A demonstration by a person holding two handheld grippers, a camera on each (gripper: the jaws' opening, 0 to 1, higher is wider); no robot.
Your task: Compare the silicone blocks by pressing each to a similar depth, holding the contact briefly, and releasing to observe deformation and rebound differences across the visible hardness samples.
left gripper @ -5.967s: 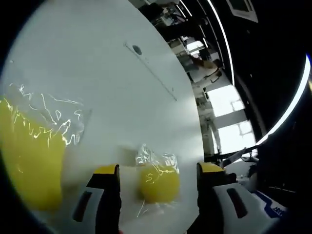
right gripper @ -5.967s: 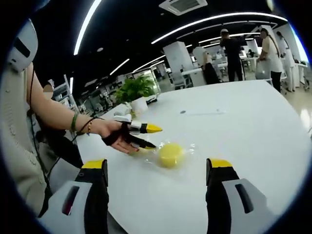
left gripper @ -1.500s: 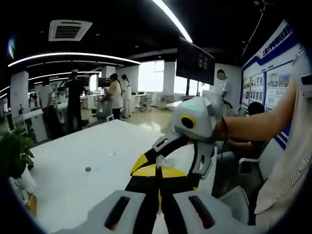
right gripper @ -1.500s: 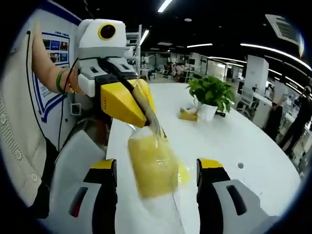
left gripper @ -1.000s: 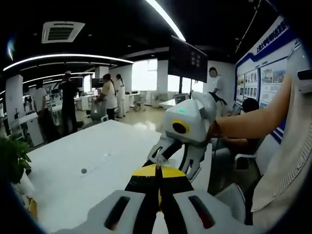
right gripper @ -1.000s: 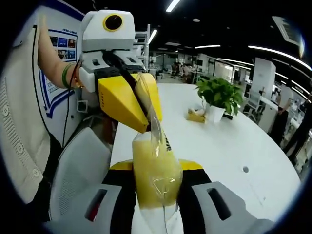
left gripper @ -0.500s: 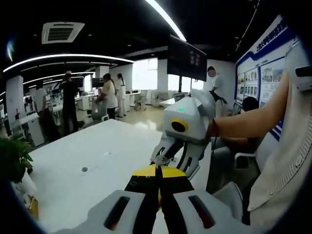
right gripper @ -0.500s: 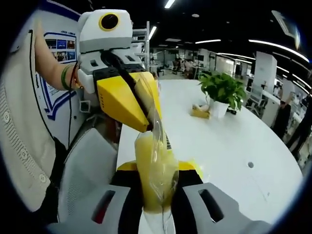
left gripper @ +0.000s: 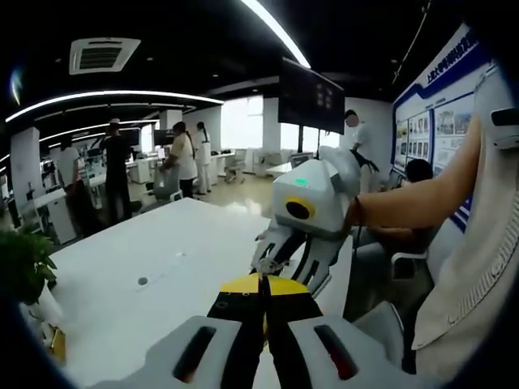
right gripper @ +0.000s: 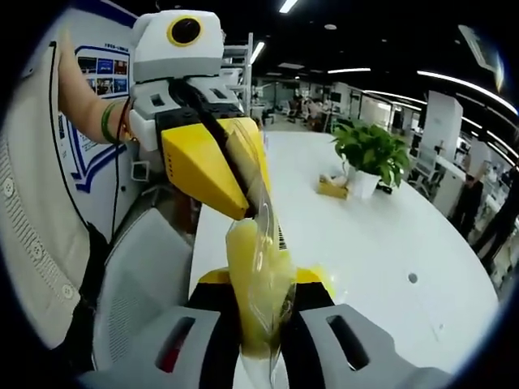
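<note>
The right gripper squeezes a yellow silicone block in a clear bag, up in the air by the table's near edge. The left gripper pinches the bag's top, jaws tight together.

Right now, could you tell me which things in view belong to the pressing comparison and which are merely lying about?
In the job:
- yellow silicone block in its clear bag
- right gripper, squeezing the block
- left gripper, pinching the bag's top

Lying about:
- potted plant on the white table
- small yellow object beside the plant
- white chair
</note>
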